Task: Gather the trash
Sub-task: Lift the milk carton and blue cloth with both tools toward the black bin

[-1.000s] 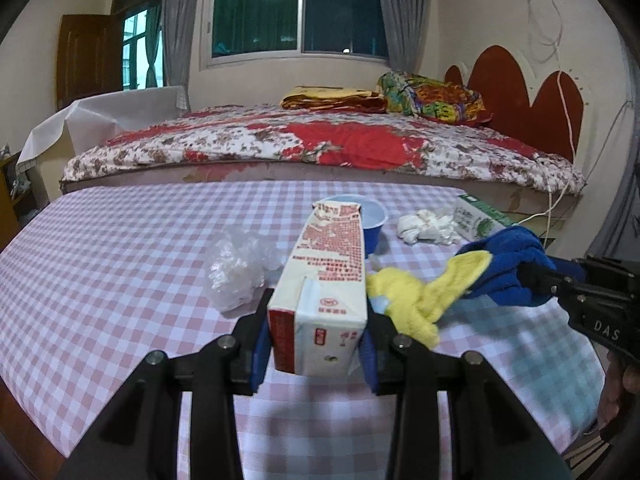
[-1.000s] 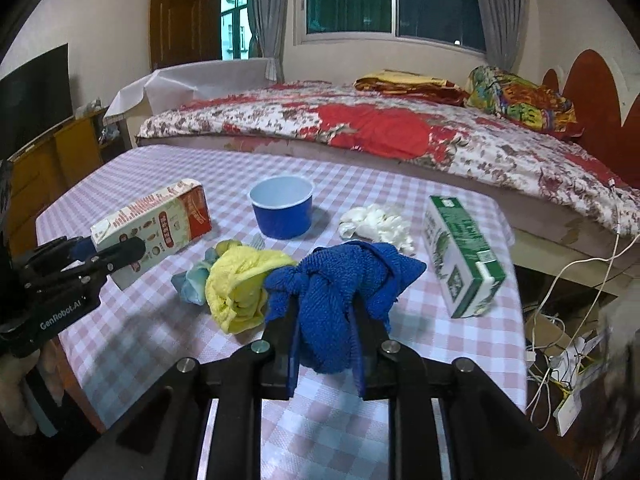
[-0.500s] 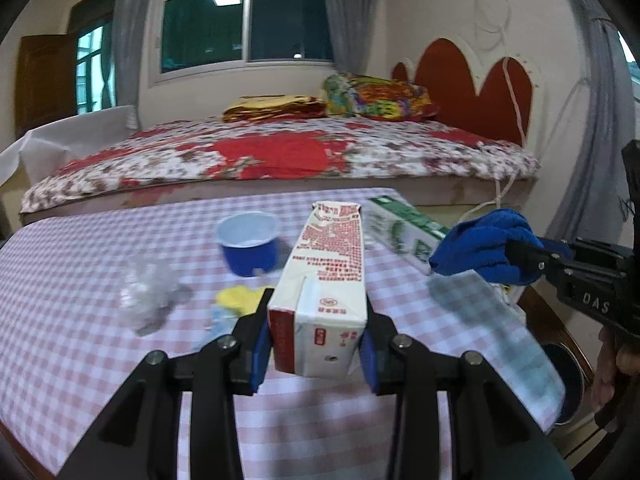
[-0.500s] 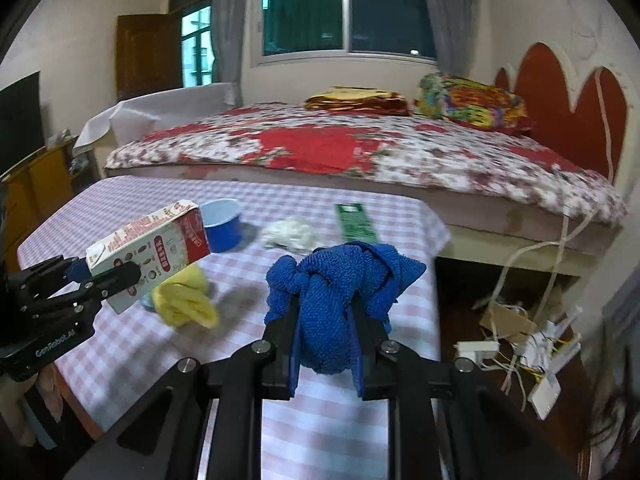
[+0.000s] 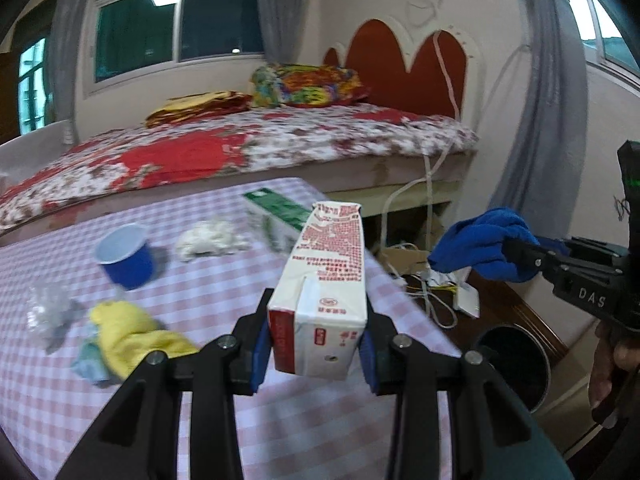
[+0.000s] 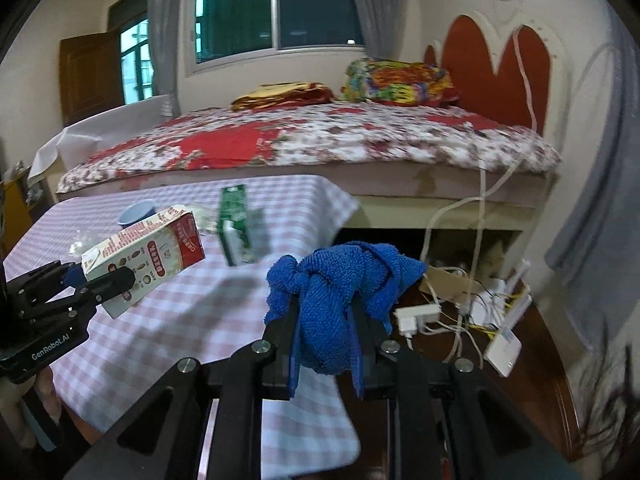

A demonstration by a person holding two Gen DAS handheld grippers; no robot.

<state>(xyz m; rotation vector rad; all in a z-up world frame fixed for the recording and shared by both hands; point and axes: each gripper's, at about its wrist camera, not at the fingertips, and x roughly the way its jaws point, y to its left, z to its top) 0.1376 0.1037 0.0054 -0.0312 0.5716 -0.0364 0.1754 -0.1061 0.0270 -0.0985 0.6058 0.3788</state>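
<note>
My left gripper (image 5: 316,344) is shut on a red and white milk carton (image 5: 324,288), held above the right part of the checked table (image 5: 224,288). The same carton (image 6: 148,256) shows at the left of the right wrist view. My right gripper (image 6: 326,340) is shut on a bunched blue cloth (image 6: 340,292), carried past the table's right edge, over the floor; this blue cloth (image 5: 484,248) hangs above and behind a dark round bin (image 5: 516,364). On the table lie a green carton (image 5: 276,212), a white crumpled tissue (image 5: 208,240), a blue cup (image 5: 124,256), a yellow cloth (image 5: 128,336) and a clear plastic wrapper (image 5: 48,312).
A bed with a floral cover (image 6: 304,140) stands behind the table. Cables, a power strip (image 6: 416,316) and white boxes (image 6: 502,348) lie on the floor right of the table. A grey curtain (image 6: 592,216) hangs at the far right. A person's hand (image 5: 612,364) holds the right gripper.
Both grippers have swung to the right, each keeping its load. The blue cloth has gone from above the table to beyond its right edge, and the bin has come into view.
</note>
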